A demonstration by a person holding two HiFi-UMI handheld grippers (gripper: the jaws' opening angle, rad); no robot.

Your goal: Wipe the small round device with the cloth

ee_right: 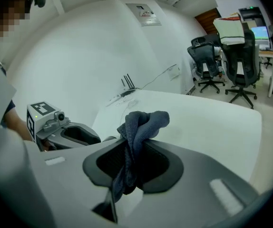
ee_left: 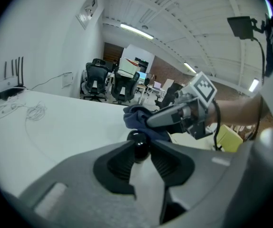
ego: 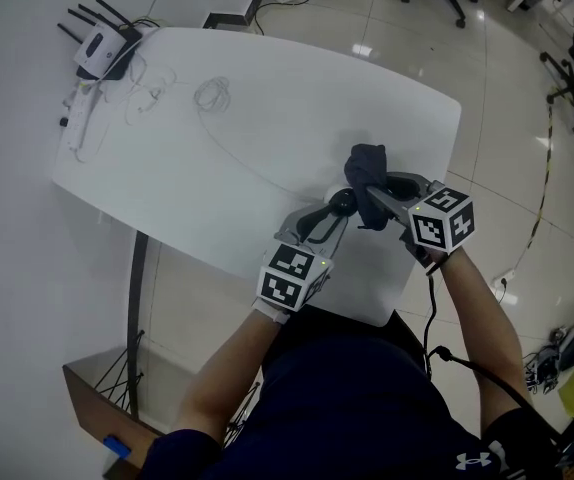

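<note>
Head view: my left tongs [ego: 338,209] grip the small round device [ego: 342,201] over the desk [ego: 267,98]. My right tongs [ego: 375,196] clamp the cloth [ego: 367,163], bunched just beside it.

Grey left hand-held gripper [ego: 338,205] and right hand-held gripper [ego: 372,199], black-and-white marker cubes [ego: 293,274], navy shirt [ego: 357,398], black cable [ego: 428,313]

White table [ego: 267,88], router [ego: 102,48] and thin coiled cables [ego: 212,93] at its far-left part.

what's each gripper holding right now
left gripper: closed on the device
right gripper: closed on the cloth
</note>
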